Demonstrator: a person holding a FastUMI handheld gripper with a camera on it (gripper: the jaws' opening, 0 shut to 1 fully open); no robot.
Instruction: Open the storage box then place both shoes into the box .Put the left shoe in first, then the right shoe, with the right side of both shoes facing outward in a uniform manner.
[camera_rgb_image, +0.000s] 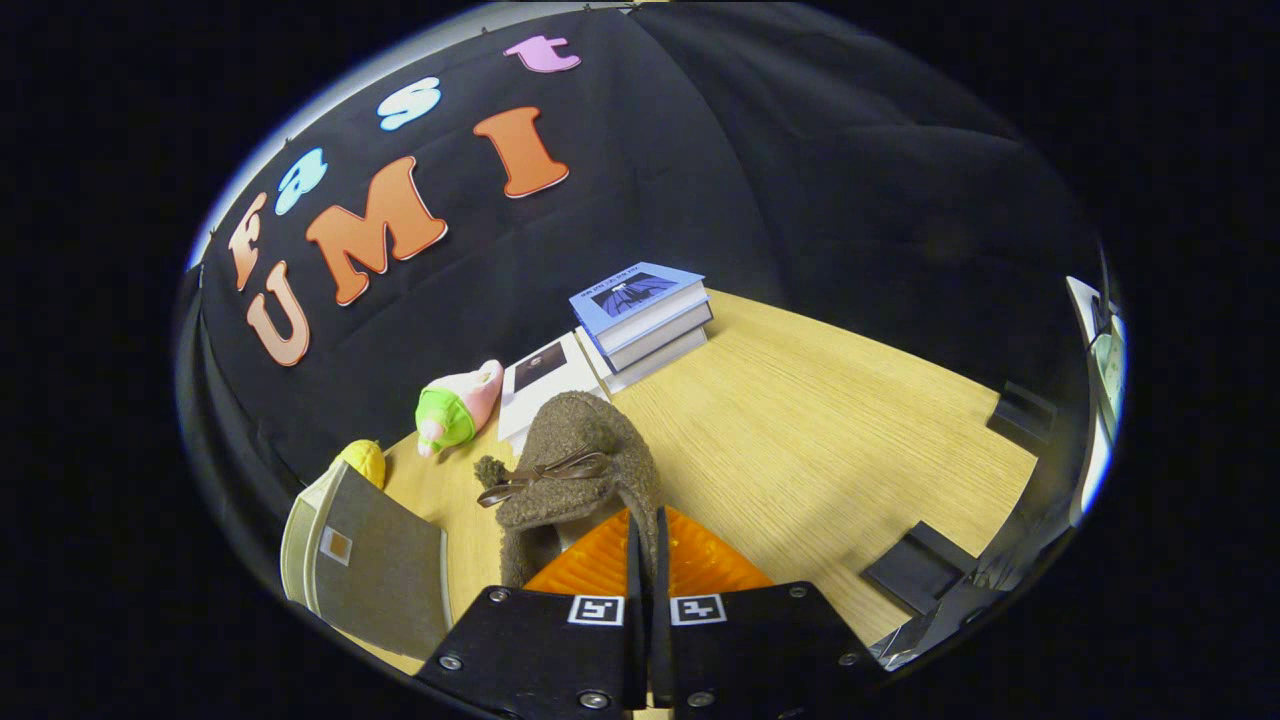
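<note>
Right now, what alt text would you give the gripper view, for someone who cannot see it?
The gripper holds a fuzzy brown shoe with a bow, its two orange fingers pressed together on the shoe's edge above a wooden table. Beside the shoe stands a storage box. Beyond it lie a stack of books, a pink-and-green plush toy and a yellow toy.

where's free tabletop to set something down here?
The hand-held gripper is shut on a brown fuzzy shoe. Widest bare wood: from the shoe across to the black brackets, below the stack of books. Crowded on the other side: storage box, yellow toy, green-pink plush and a white booklet.
</note>
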